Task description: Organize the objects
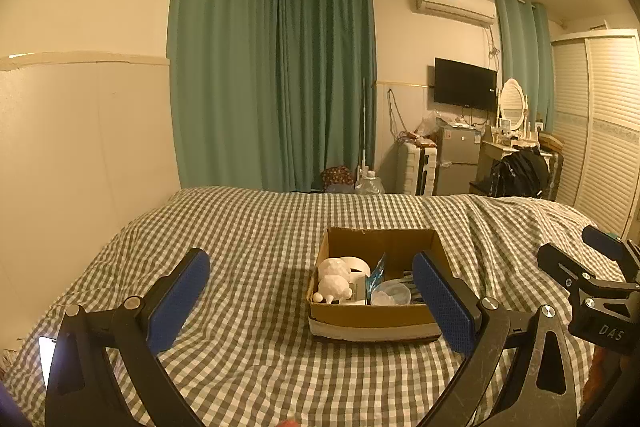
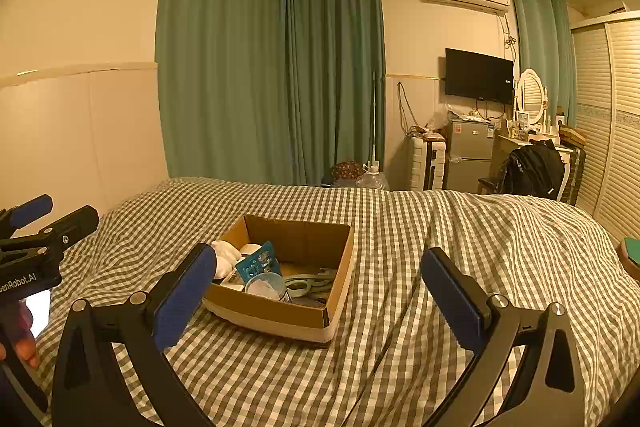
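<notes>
A brown cardboard box point(image 1: 376, 291) sits on the bed point(image 1: 248, 227), on the checked cover. It holds a white lumpy thing point(image 1: 334, 277), a blue packet point(image 2: 256, 261), a clear round tub point(image 2: 266, 285) and pale green scissors point(image 2: 310, 285).

The left tool point(image 1: 310, 301) is spread wide and holds nothing. The right tool point(image 2: 320, 291) is spread wide too, with nothing in it. Both hang above the bed, on the near side of the box.

The box lies straight ahead of both tools. For the left tool it is a bit to the right, beside the right finger. For the right tool it is a bit to the left, beside the left finger. So the box sits between the two tools. Neither looks much nearer. The white thing is on the left tool's side, and the scissors are on the right tool's side.
</notes>
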`<state>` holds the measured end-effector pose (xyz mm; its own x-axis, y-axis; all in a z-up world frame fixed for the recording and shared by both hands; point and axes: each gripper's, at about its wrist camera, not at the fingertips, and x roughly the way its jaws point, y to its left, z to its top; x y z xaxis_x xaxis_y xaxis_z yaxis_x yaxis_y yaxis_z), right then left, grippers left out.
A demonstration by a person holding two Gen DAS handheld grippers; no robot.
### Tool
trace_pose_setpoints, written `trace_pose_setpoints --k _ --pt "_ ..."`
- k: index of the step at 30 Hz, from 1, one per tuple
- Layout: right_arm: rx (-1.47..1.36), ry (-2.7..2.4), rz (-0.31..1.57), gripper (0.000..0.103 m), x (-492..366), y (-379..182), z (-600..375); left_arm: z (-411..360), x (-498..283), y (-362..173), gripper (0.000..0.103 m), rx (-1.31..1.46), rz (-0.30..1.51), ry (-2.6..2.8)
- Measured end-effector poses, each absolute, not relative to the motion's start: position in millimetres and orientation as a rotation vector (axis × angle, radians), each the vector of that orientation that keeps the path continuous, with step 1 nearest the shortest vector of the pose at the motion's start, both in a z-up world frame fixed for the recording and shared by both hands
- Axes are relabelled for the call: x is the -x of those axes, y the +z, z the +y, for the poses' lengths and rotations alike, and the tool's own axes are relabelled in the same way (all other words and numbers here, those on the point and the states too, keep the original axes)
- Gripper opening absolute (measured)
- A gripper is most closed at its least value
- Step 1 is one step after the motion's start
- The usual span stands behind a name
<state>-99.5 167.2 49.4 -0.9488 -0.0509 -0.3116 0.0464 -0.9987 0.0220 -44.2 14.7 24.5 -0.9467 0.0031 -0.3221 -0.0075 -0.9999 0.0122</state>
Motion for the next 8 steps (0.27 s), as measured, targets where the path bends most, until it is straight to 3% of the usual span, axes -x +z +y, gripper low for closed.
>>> trace_pose_setpoints --k 8 --pt "-0.506 -3.053 -0.018 0.103 103.2 44.0 166.7 15.4 43.8 21.1 0.103 0.506 0.044 3.108"
